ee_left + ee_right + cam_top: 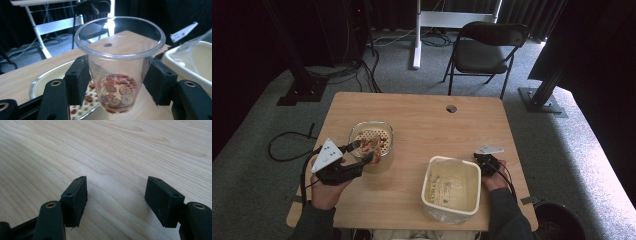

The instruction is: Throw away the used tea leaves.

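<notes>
- Left tool (116,82) clamped on cup (119,62) of dried fruit, held above tray (47,80).
- Right tool (116,200) released, parked on counter (112,150) beside tub (451,186).
- Cup should be kept upright, grip unchanged, until tub is reached.

- Support surface: one rectangular table (422,120) with a light wood-grain top; a round grommet hole (451,108) sits near its far edge, right of centre.
- Item resting on the top, left half: a shallow glass dish (384,131) with a rounded rim, holding a patterned insert and reddish-brown pieces.
- Item resting on the top, near edge, right of centre: a cream plastic tub (451,188), roughly square, with a clear liner inside.
- Dish and tub stand apart, with bare wood between them.
- Floor (582,150) under the table: grey carpet.
</notes>
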Demonstrator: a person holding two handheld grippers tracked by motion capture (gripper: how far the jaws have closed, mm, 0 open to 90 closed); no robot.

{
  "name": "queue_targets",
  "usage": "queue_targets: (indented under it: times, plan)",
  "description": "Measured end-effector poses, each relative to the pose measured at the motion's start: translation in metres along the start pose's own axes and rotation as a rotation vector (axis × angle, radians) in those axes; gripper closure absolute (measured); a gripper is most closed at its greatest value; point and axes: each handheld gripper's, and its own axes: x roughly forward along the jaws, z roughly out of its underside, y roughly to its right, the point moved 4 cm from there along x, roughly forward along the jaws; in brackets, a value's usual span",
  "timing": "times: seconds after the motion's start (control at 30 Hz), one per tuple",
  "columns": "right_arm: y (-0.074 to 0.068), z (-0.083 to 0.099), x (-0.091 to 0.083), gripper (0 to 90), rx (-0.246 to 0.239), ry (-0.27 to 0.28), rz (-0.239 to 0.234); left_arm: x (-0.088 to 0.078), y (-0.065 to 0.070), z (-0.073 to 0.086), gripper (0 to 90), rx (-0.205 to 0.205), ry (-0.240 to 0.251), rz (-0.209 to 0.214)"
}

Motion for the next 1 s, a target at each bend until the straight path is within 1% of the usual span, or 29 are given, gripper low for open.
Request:
queue_targets:
  times: [0.17,0.2,0.23,0.33,0.43,0.7,0.87,0.97,1.0]
  plan:
    - [0.0,0.0,0.0,33.8,0.001,0.0,0.001,-0.006,-0.017,0.0,41.1,-0.011,-0.011,-0.048]
    - [0.0,0.0,0.0,33.8,0.002,0.0,0.002,-0.006,-0.017,0.0,41.1,-0.011,-0.011,-0.048]
    - [0.0,0.0,0.0,33.8,0.003,0.0,0.002,-0.009,-0.026,0.001,41.0,-0.016,-0.017,-0.076]
    - [0.0,0.0,0.0,33.8,0.004,0.0,0.004,-0.011,-0.035,0.002,41.0,-0.018,-0.025,-0.106]
    - [0.0,0.0,0.0,33.8,0.004,0.0,0.004,-0.014,-0.044,0.002,41.0,-0.01,-0.031,-0.137]
    - [0.001,0.0,0.0,33.8,0.006,0.0,0.007,-0.014,-0.064,0.006,41.1,-0.007,-0.035,-0.191]
    - [0.001,0.0,0.0,33.8,0.009,0.0,0.009,-0.011,-0.076,0.013,41.1,-0.022,-0.045,-0.227]
    - [0.001,0.0,0.0,33.8,0.01,0.0,0.01,-0.008,-0.081,0.016,41.1,-0.02,-0.051,-0.245]
    - [0.001,0.0,0.0,33.8,0.01,0.0,0.01,-0.008,-0.081,0.016,41.1,-0.02,-0.051,-0.245]
